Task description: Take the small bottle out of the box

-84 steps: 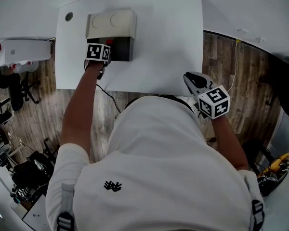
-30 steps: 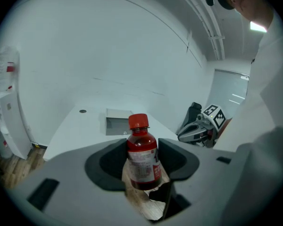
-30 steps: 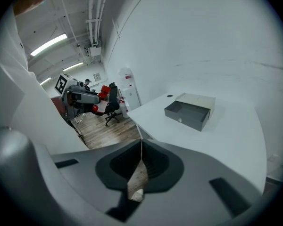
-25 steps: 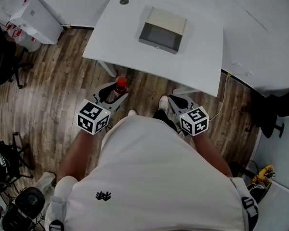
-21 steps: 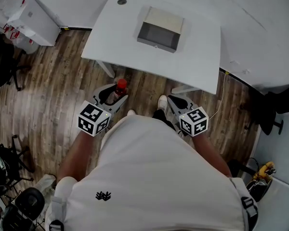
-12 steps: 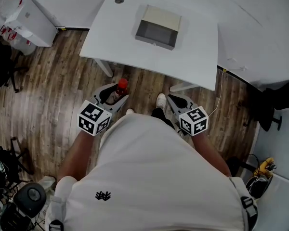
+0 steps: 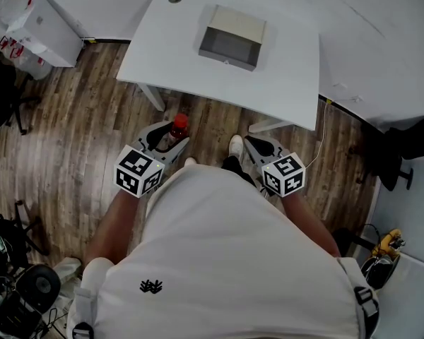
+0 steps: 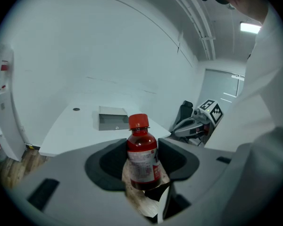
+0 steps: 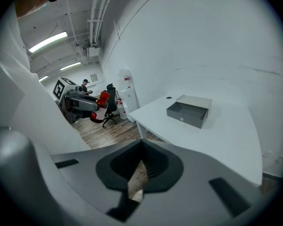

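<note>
You have stepped back from the surface [image 7: 290, 62] since your left claw [image 7: 168, 137] reached into the box [image 7: 232, 28]. That claw now clamps the small bottle [image 7: 177, 127] upright between its pads, red cap up, well clear of the box, over the wooden floor [image 7: 78, 119]. Your right claw [image 7: 257, 147] is pinched together and empty, equally far from the box.

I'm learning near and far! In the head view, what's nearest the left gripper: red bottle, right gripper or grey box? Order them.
1. Small red bottle: between left gripper's jaws.
2. Right gripper: to its right.
3. Grey open box: on white table.
</note>
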The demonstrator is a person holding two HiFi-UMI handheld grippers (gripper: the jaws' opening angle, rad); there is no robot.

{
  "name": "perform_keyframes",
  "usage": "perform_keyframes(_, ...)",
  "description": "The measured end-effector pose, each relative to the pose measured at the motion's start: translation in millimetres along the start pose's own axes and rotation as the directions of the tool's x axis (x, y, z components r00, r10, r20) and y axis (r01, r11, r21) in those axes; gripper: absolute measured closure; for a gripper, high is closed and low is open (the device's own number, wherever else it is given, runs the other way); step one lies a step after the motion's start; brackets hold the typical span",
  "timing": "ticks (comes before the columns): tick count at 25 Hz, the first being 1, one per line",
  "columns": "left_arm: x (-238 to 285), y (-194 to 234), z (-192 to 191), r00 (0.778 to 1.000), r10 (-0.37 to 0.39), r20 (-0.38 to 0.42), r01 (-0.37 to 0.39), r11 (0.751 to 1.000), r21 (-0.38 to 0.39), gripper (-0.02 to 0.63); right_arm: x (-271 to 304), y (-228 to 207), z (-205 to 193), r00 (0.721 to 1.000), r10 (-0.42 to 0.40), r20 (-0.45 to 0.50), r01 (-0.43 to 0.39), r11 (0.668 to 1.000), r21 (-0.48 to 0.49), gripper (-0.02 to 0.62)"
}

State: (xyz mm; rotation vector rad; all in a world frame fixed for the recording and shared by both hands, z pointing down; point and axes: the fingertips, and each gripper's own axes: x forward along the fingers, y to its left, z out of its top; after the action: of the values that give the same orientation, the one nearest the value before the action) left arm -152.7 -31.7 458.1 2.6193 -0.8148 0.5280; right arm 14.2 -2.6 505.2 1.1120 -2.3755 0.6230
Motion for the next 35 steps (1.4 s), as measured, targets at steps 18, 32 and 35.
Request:
perform_keyframes(18, 5.0, -2.8, -3.8, 1.000, -0.016, -0.009, 0.016, 1.000, -0.019, 0.394, -0.1, 3.7, 2.0, 1.000, 0.003, -0.005, -0.003, 1.000, -0.015, 0.589)
perform_keyframes(32, 7.8, -2.9, -5.9, 1.000, -0.015, -0.022, 0.014, 1.000, -0.027, 0.394, -0.6, 2.5, 2.7, 1.000, 0.005, -0.008, -0.005, 1.000, -0.023, 0.589)
perform_keyframes(35, 8.7, -0.8, -5.9, 1.000, -0.016, -0.026, 0.015, 0.999, -0.032, 0.394, 1.5, 2.2, 3.1, 1.000, 0.007, -0.014, -0.007, 1.000, -0.020, 0.589)
